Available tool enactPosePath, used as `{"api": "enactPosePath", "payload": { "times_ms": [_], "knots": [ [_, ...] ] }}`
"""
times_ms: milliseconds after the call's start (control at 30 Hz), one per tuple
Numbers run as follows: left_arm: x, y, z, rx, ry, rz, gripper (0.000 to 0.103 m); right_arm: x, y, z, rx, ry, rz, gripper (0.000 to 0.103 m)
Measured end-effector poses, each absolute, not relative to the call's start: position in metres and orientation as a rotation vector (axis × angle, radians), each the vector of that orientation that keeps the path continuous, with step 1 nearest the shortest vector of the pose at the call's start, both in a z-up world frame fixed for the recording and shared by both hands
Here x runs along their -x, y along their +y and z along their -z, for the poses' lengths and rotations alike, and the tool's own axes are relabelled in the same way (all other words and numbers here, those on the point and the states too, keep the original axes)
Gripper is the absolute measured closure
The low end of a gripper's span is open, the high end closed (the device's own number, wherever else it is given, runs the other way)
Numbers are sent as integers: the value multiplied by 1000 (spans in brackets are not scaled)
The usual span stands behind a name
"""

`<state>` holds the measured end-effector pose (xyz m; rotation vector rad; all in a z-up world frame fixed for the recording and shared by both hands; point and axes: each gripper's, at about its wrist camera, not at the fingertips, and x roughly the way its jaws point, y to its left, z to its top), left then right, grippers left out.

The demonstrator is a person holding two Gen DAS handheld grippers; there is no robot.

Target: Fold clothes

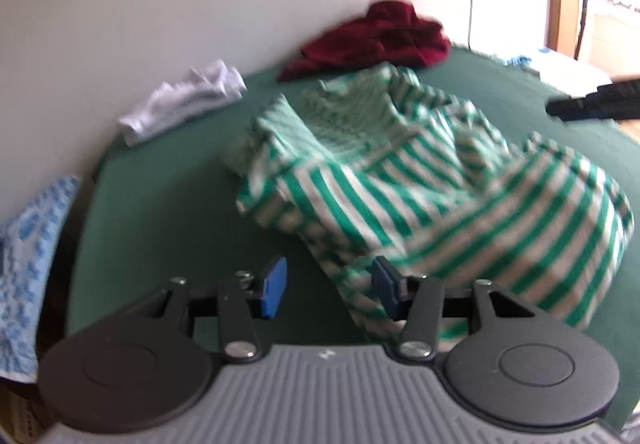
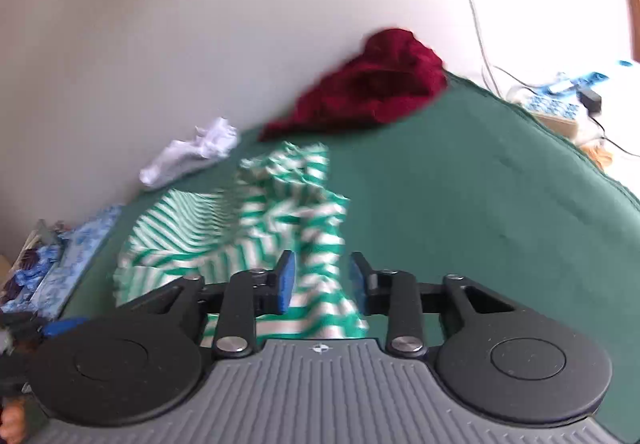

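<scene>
Where both jaws gape, striped shirt [image 2: 248,228] between the right's; right gripper [image 1: 592,102] only in left view.

I am holding the left gripper [image 1: 330,292] tilted downward, and its two blue pads [image 1: 274,286] are standing well apart with nothing pressed between them. Its black linkage arms are spreading outward from the grey ribbed body at the bottom of the view. I am holding the right gripper [image 2: 322,280] at a shallower downward tilt, its view canted so the scene is sloping. Its blue pads [image 2: 286,280] are standing apart as well, a narrower gap than on the left, and I am seeing no pad clamping on anything. The right gripper's dark tip [image 1: 592,100] is showing, blurred, at the right edge of the left wrist view.
</scene>
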<state>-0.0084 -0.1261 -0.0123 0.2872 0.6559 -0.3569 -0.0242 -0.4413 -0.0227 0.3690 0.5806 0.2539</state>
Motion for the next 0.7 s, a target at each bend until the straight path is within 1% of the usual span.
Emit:
{"api": "enactPosePath", "payload": {
  "times_ms": [100, 200, 267, 300, 367, 400, 433, 467, 500, 533, 567, 600, 667, 700],
  "knots": [
    [7, -134, 4, -224, 623, 428, 54, 15, -422, 31, -361, 666, -389, 69],
    [1, -152, 20, -226, 671, 458, 54, 0, -405, 45, -304, 732, -395, 69],
    [-2, -160, 35, -261, 704, 427, 53, -11, -404, 51, -308, 751, -408, 72],
    [-3, -159, 42, -257, 715, 409, 51, -16, -405, 54, -309, 755, -418, 73],
    [-3, -153, 51, -227, 721, 370, 33, -26, -406, 59, -314, 761, -439, 76],
    [-3, -149, 52, -208, 727, 352, 30, -29, -409, 62, -327, 759, -453, 77],
    [-4, -146, 53, -190, 738, 341, 28, -32, -411, 64, -343, 758, -467, 78],
    [-4, -144, 51, -181, 746, 330, 28, -33, -413, 65, -361, 766, -481, 78],
    [-4, -143, 48, -183, 750, 319, 28, -37, -417, 63, -369, 782, -495, 79],
    [-2, -142, 45, -189, 749, 306, 30, -39, -421, 60, -380, 794, -506, 79],
    [2, -141, 40, -201, 741, 292, 32, -37, -429, 53, -397, 787, -502, 78],
    [5, -139, 38, -215, 740, 273, 32, -32, -441, 46, -404, 762, -492, 75],
    [12, -131, 39, -245, 761, 223, 30, -23, -464, 35, -358, 753, -491, 67],
    [15, -125, 40, -244, 776, 195, 30, -17, -474, 31, -311, 766, -480, 59]
  ]
}}
